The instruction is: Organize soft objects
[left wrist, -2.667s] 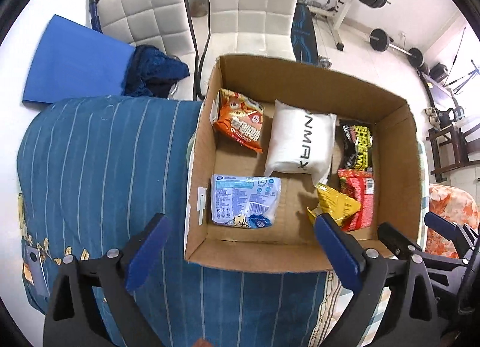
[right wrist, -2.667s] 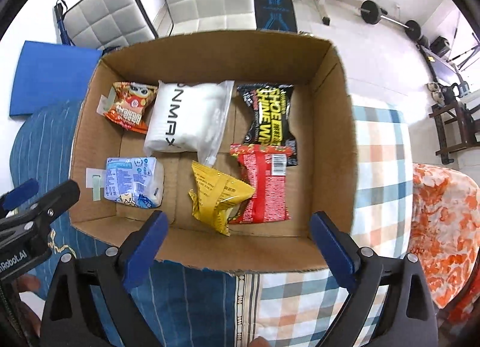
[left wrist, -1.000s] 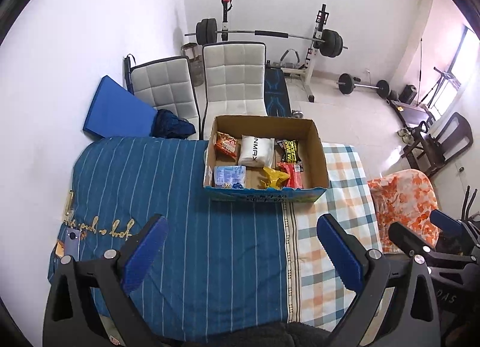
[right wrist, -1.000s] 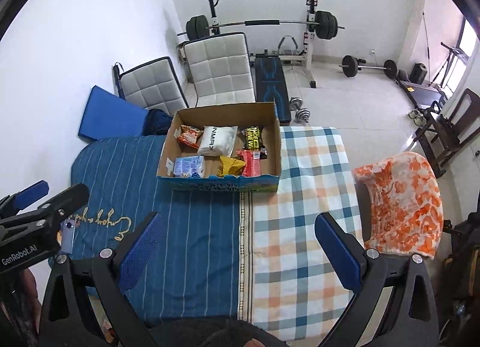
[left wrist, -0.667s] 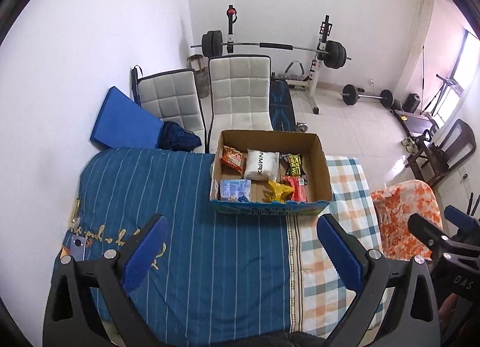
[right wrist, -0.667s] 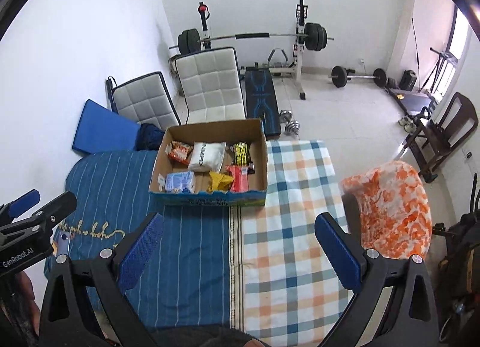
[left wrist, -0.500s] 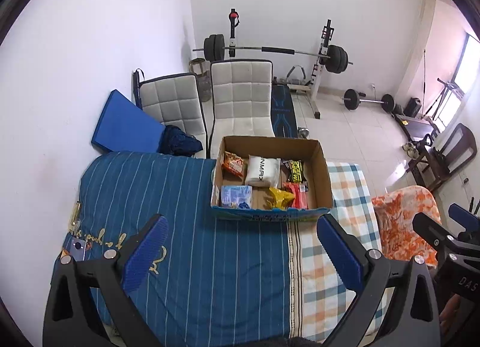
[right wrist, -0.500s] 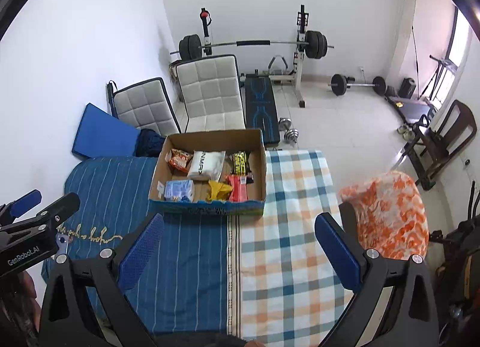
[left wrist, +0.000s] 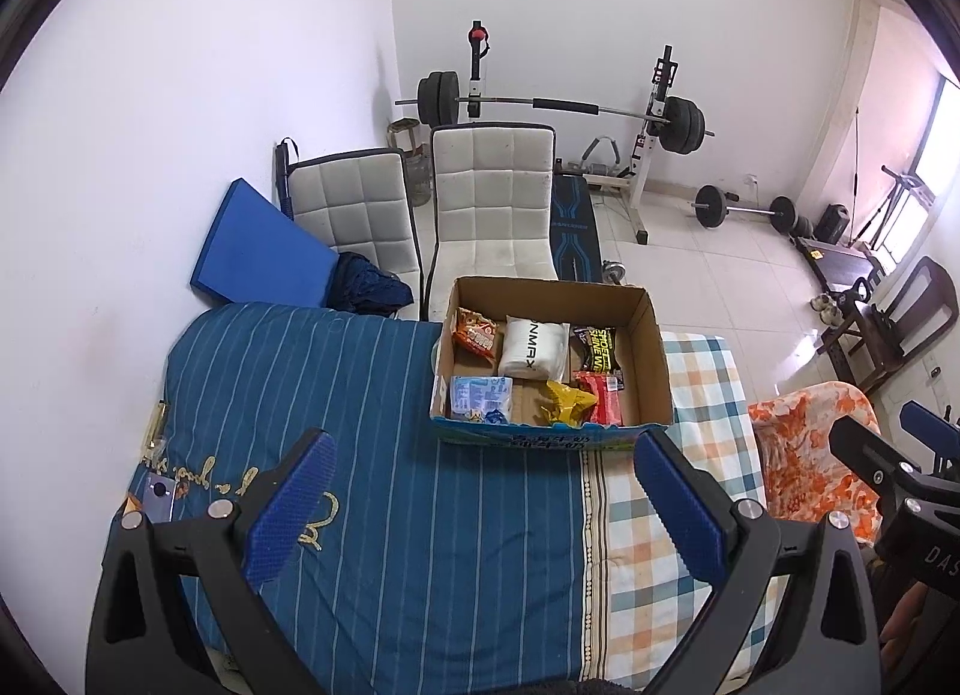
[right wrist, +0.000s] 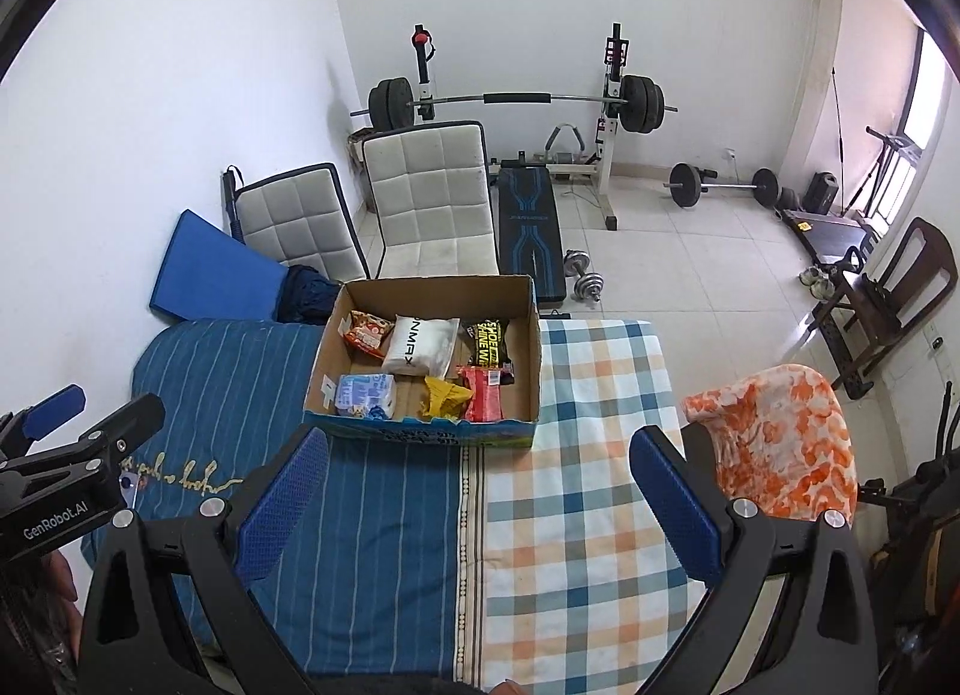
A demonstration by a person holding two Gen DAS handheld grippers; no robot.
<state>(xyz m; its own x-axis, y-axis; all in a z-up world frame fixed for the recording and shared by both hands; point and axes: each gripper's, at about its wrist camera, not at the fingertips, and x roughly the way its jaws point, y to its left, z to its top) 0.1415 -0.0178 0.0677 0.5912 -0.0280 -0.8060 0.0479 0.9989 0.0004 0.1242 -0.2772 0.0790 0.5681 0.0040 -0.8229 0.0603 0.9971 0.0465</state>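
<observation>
Cardboard box point(left wrist: 651, 359) sits on the bed point(left wrist: 372, 395), long axis across the view. Inside the box: white "NMAX" pouch point(left wrist: 533, 348) at back centre, black "SHINE" packet point(left wrist: 600, 348) to its right. Left claw point(left wrist: 486, 500) and right claw point(right wrist: 477, 494) both wide open, holding nothing, above the bed, well short of the box.

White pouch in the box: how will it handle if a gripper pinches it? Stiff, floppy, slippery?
The white pouch looks puffy and pillow-like, so it will probably squash under the jaws and sag. Its smooth wrapper may be slippery. It lies flat in the cardboard box, so rolling seems unlikely.
</observation>
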